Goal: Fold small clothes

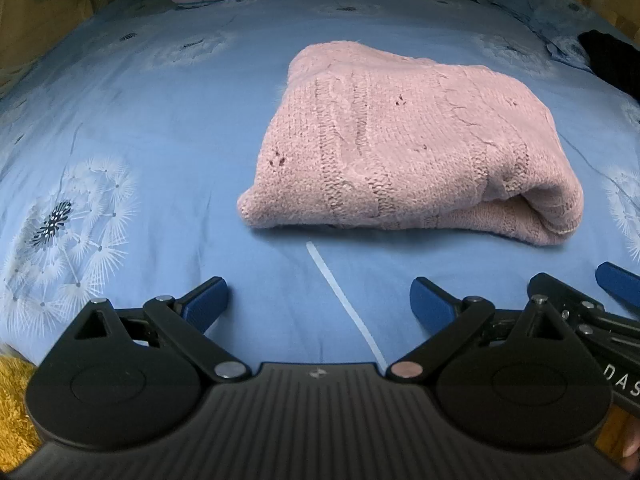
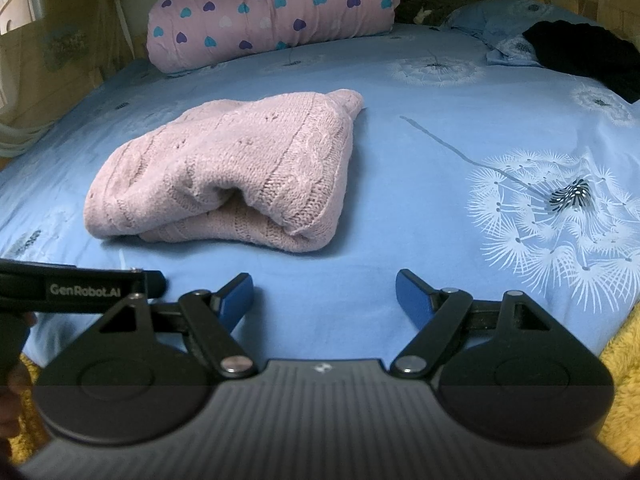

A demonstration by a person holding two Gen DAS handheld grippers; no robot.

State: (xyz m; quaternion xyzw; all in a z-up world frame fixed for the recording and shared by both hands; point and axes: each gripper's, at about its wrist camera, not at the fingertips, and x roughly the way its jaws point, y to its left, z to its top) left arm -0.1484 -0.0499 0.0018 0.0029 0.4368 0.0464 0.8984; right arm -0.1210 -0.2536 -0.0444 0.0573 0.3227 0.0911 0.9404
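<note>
A pink knitted sweater (image 1: 400,148) lies folded in a thick bundle on the blue bedsheet (image 1: 160,140). It also shows in the right wrist view (image 2: 236,172), left of centre. My left gripper (image 1: 320,300) is open and empty, just in front of the sweater's near edge. My right gripper (image 2: 324,296) is open and empty, a little in front of and to the right of the sweater. The right gripper's body (image 1: 580,312) shows at the right edge of the left wrist view. The left gripper's body (image 2: 80,288) shows at the left edge of the right wrist view.
A pink rolled quilt with hearts (image 2: 272,12) lies at the head of the bed. A black garment (image 2: 588,56) and a blue pillow (image 2: 480,20) sit at the far right. A yellow fuzzy blanket (image 2: 624,380) is at the bed's near edge.
</note>
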